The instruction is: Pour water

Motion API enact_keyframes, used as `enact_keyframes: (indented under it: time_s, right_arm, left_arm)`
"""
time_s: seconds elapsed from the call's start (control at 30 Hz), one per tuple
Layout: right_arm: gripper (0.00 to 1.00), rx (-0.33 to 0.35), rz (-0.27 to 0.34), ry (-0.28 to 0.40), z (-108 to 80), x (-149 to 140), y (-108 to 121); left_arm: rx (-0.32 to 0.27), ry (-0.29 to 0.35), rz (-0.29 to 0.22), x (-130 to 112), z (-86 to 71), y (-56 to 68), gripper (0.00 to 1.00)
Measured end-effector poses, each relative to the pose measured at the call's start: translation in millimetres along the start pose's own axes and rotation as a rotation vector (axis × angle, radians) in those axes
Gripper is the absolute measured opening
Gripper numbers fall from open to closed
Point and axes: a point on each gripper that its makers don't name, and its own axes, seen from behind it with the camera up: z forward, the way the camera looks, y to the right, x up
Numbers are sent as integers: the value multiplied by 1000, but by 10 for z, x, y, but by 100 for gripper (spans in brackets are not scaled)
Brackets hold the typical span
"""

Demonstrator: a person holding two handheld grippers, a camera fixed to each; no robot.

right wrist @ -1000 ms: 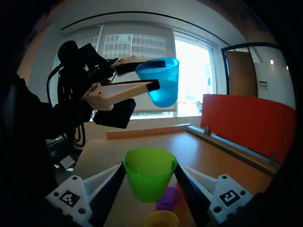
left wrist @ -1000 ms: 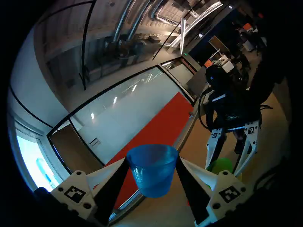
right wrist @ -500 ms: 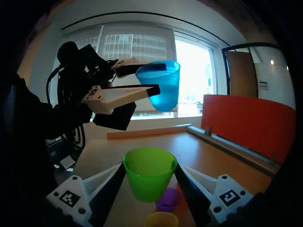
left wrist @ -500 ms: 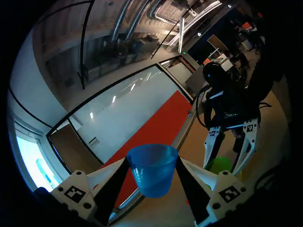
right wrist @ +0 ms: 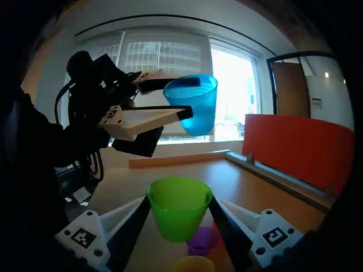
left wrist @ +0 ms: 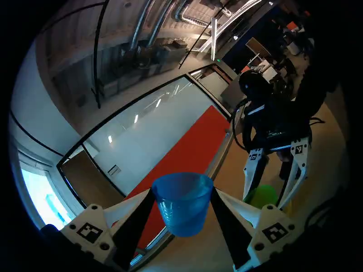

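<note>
Views face each other closely, sharing blue cup (left wrist: 182, 204), green cup (right wrist: 180, 208)

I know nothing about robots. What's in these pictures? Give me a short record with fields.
Left gripper: shut on translucent blue plastic cup, raised high
Right gripper: shut on green plastic cup, upright, held lower
Beneath green plastic cup: small purple cup, yellow cup
Surface: wooden table
Backdrop: red panel, bright window
</note>
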Motion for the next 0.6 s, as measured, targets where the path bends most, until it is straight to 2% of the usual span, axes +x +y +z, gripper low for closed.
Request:
enact_keyframes:
  time_s: [0.6]
  right_arm:
    - [92,5,-4,7,21,30,-3]
  left_arm:
    - [3,-4,40,-10,-1,20,85]
